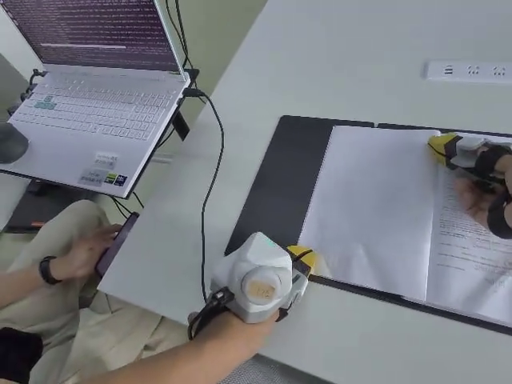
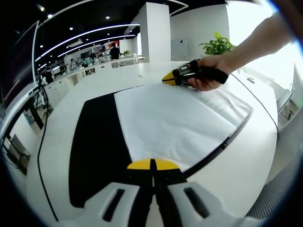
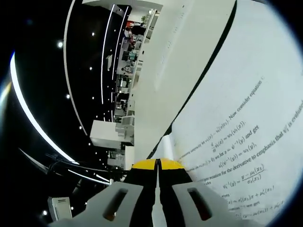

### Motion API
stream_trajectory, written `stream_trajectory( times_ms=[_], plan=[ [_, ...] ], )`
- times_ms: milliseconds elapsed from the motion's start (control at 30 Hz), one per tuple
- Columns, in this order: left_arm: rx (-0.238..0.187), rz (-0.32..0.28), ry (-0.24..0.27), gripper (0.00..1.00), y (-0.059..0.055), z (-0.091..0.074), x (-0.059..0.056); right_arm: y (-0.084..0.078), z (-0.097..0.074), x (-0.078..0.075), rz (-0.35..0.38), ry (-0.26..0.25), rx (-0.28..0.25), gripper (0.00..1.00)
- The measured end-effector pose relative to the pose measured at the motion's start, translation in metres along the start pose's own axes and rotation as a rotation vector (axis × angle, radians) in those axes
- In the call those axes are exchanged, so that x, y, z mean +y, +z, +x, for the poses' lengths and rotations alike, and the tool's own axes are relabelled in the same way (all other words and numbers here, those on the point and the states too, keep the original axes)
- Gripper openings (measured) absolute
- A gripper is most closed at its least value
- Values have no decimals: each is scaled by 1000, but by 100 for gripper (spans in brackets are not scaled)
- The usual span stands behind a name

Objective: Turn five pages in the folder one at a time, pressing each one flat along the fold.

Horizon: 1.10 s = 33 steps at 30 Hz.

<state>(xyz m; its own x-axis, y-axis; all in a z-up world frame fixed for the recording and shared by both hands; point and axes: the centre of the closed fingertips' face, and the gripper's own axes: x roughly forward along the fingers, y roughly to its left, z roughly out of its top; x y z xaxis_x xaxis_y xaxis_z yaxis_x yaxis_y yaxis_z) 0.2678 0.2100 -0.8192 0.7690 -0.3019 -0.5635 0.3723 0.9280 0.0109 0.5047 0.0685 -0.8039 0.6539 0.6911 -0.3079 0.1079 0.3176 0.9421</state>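
A black folder [image 1: 280,184] lies open on the white table. The blank back of a turned page [image 1: 376,208] lies flat on its left half, and a printed page [image 1: 472,248] is on the right half. My left gripper [image 1: 302,258] is shut, and its yellow tips [image 2: 152,164] rest at the near corner of the blank page [image 2: 175,123]. My right gripper [image 1: 436,146] is shut too. It lies at the top of the sheets near the fold, its tips [image 3: 157,163] down on the printed page [image 3: 246,142]. The left gripper view has the right gripper [image 2: 169,78] at the far edge.
A laptop [image 1: 96,88] on a stand sits at the far left, with a black cable [image 1: 210,184] running down the table. A white power strip [image 1: 468,72] lies beyond the folder. A seated person holds a phone [image 1: 120,240] beside the table edge.
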Motion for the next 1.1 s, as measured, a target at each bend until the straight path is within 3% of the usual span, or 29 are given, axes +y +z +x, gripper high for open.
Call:
stream_trajectory(
  times_ms=[167,467,567,967,1100],
  plan=[
    [-2,-2,-1,0,0,0,-1,19,7,-6,15,-21,-47,0],
    [-3,-2,-2,0,0,1,-2,18,4,-5,7,-24,-62,0],
    [-3,0,-2,0,0,1,-2,11,0,-5,3,-25,-30,0],
    [-11,-12,-5,0,1,1,-2,-50,-37,-8,-81,-28,227,0],
    [-11,-21,-5,0,1,0,-2,-64,-50,-7,-84,-28,255,0]
  ],
)
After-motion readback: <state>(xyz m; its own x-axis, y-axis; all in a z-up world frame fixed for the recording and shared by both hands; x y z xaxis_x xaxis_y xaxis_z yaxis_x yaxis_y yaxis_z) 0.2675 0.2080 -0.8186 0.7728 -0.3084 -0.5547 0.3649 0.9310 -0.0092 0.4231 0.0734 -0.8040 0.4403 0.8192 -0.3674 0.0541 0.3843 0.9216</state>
